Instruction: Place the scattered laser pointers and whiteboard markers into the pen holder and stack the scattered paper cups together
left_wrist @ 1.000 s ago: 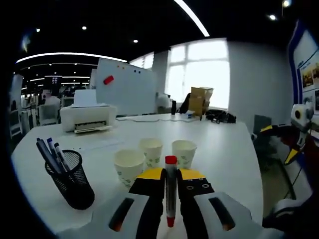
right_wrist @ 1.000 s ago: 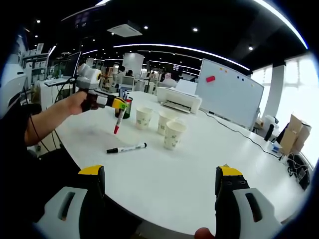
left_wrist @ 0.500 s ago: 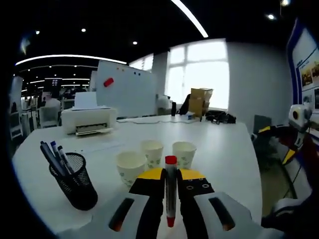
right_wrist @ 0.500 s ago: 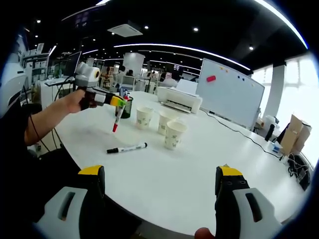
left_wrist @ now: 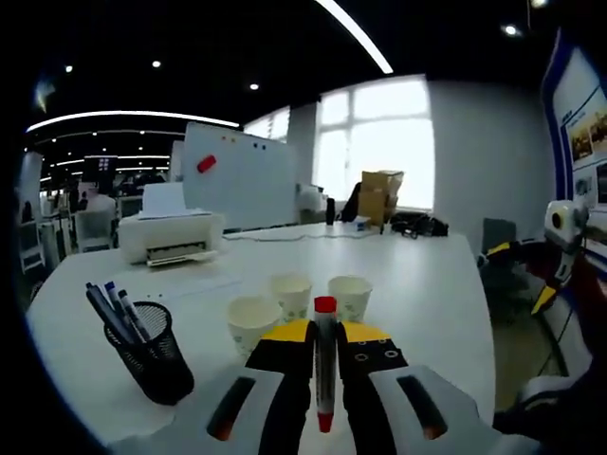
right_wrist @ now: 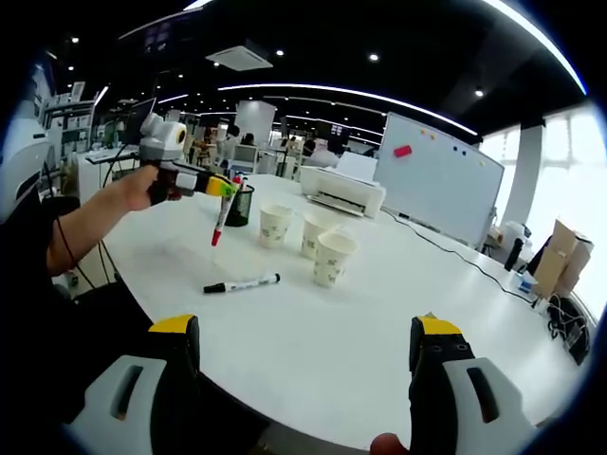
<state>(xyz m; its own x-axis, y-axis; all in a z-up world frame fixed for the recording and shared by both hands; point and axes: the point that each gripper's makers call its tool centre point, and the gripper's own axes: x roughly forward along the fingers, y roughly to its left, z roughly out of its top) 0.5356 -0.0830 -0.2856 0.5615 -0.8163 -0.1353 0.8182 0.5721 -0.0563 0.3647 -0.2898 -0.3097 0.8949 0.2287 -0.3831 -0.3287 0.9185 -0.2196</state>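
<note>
My left gripper is shut on a red-capped whiteboard marker, held upright between its jaws. The right gripper view shows that same left gripper above the table with the red marker hanging down from it, near the black mesh pen holder. The pen holder stands at lower left in the left gripper view, with several pens in it. Three paper cups stand apart on the white table. A black marker lies on the table. My right gripper is open, holding nothing.
A white printer sits at the back of the table before a whiteboard. Cardboard boxes stand by the window. A person's arm holds the left gripper. A cable runs across the far side of the table.
The left gripper has risen a little with the red marker and moved nearer the pen holder. The right gripper has stayed still and open.
</note>
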